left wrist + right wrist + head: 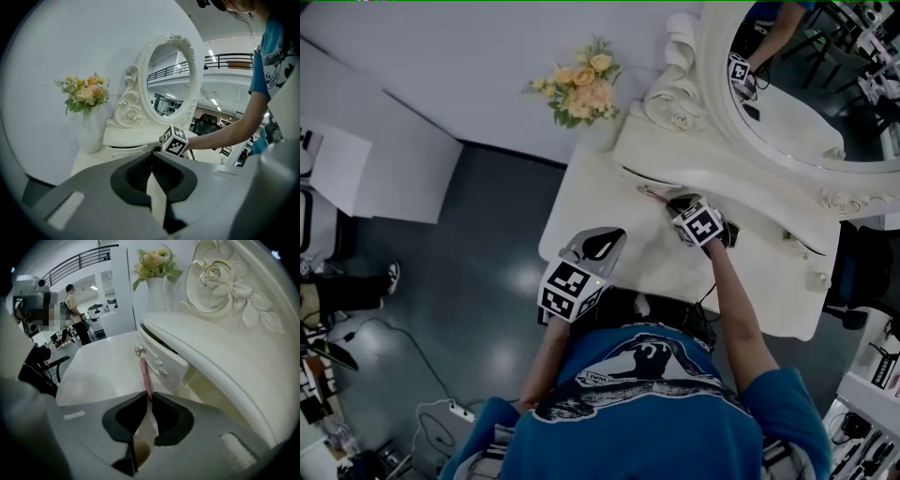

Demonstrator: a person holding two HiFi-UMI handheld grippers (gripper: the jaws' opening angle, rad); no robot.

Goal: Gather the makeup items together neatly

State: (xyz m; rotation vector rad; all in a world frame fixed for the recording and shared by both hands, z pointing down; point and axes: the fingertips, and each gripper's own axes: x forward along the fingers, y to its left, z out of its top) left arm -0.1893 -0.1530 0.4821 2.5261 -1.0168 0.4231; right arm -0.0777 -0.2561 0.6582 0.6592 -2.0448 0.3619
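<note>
A slim pink makeup stick lies on the white vanity table in front of a small drawer; the head view shows the stick under the mirror shelf. My right gripper is shut on its near end, and in the head view the right gripper reaches to the back of the table. My left gripper is shut with nothing between its jaws. It hovers at the table's front left edge, left gripper well apart from the stick.
An oval mirror in an ornate white frame stands at the back of the table. A white vase of flowers stands at the back left corner. A person stands far off in the room. Dark floor lies left of the table.
</note>
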